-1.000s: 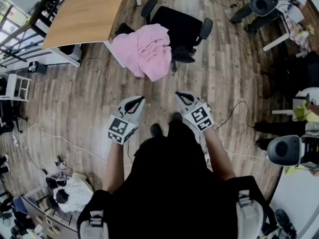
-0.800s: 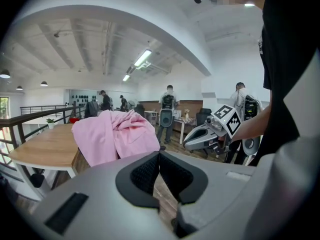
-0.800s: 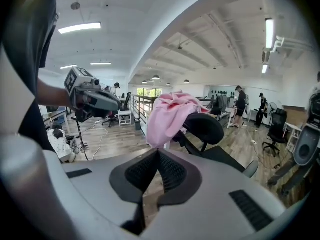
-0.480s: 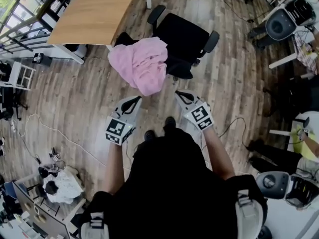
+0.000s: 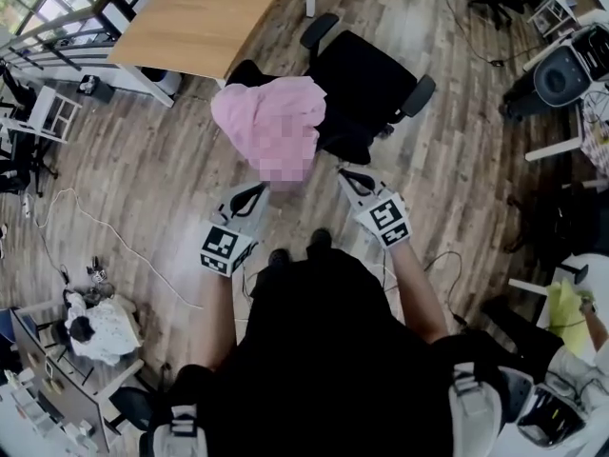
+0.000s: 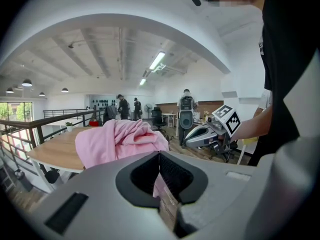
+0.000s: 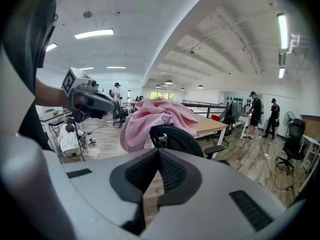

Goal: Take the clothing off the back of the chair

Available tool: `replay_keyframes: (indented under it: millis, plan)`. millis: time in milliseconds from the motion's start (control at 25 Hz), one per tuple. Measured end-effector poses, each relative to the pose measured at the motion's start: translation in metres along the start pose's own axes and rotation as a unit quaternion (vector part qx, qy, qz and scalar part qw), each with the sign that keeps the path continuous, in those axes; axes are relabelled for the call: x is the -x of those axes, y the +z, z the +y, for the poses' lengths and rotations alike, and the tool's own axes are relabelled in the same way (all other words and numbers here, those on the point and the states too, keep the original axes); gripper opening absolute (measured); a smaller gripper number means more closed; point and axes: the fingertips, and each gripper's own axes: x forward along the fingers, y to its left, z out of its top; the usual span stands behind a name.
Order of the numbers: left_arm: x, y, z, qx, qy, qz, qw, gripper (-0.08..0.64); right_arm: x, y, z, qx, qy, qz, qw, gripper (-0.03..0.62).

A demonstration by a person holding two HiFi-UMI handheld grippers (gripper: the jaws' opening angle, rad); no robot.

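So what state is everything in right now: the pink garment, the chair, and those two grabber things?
chair: upright, with its back covered.
pink clothing: draped over the chair's back, untouched.
left gripper: shut, empty, short of the clothing.
right gripper: shut, empty, short of the clothing.

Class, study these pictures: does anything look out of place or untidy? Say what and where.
The pink clothing lies bunched in a heap over the back of the black office chair, beside the wooden desk, rather than hung neatly.
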Motion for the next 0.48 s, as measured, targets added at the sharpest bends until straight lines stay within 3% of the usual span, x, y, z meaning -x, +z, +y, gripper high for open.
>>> replay_keyframes:
  millis: [280,480]
  plan:
    - [0.01,-0.004,0.008,0.015,0.04,-0.001,0.9991,0.003,-0.008,0.017,0.0,0.026,0.033,-0.019,0.999,-0.002]
    - [0.019,-0.01,0.019,0.023,0.054,-0.009,0.9982,0.003,-0.016,0.028,-0.002,-0.007,0.045,-0.038,0.998,-0.002]
